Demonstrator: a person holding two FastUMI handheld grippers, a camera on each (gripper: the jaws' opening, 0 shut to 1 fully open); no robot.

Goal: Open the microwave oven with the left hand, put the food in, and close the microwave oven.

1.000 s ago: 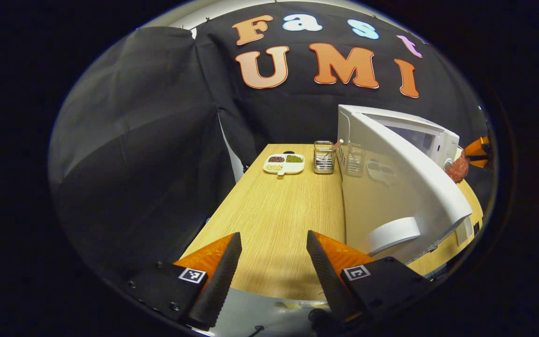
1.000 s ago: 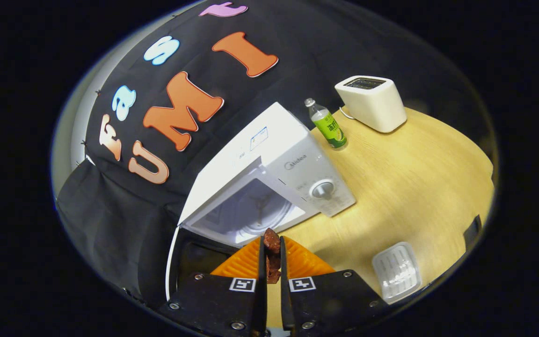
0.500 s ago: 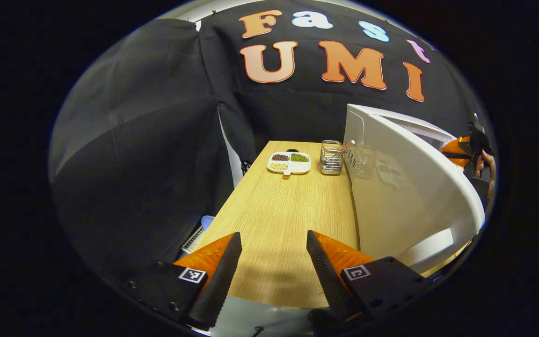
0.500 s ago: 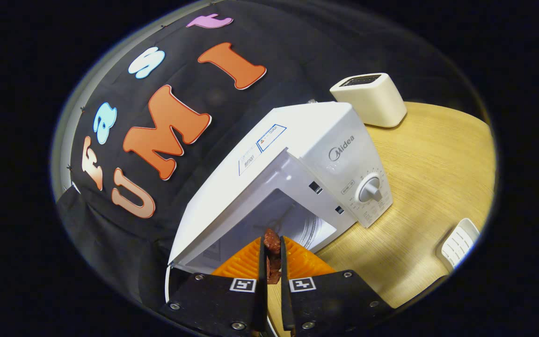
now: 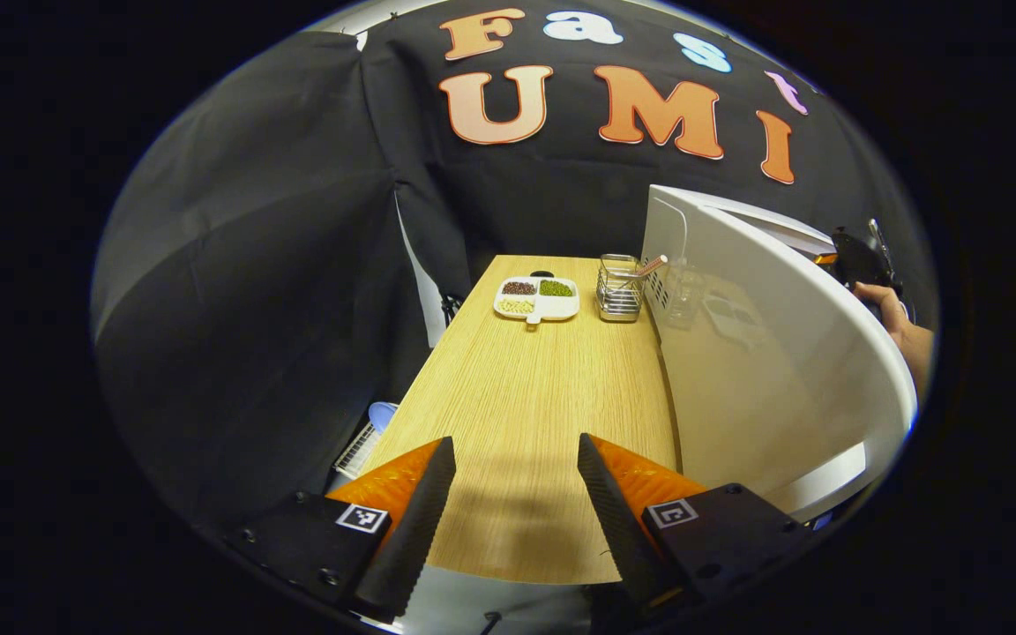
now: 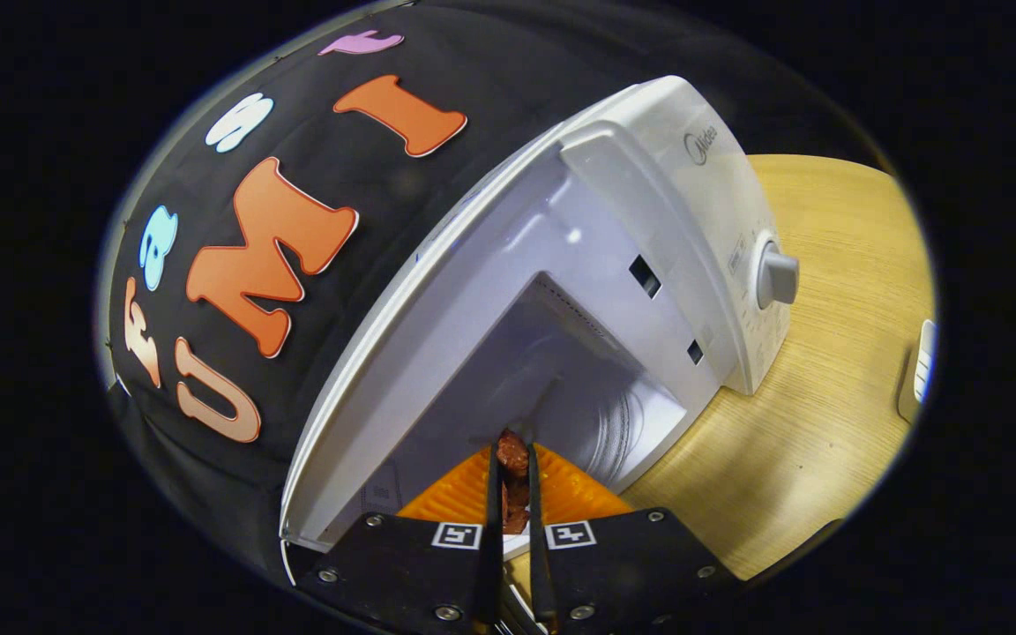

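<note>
The white microwave (image 6: 676,220) stands on the wooden table with its cavity (image 6: 561,388) uncovered. Its door (image 5: 773,353) is swung wide and takes up the right side of the left gripper view. My right gripper (image 6: 511,459) is shut on a dark reddish-brown piece of food (image 6: 512,481) and sits just at the mouth of the cavity, over the glass turntable (image 6: 627,423). My left gripper (image 5: 512,489) is open with nothing between its fingers, low over the table's near edge, left of the door. Past the door's top edge, the hand (image 5: 900,326) holding the right gripper appears.
A divided white dish of beans (image 5: 536,298) and a wire holder (image 5: 618,289) sit at the table's far end beside the microwave. The timer knob (image 6: 777,275) sticks out of the control panel. A white ribbed object (image 6: 918,375) lies at the table's right edge.
My right gripper has moved forward with the food, from in front of the microwave to the cavity mouth. The left gripper has shifted slightly and stays open; the door looks swung wider.
</note>
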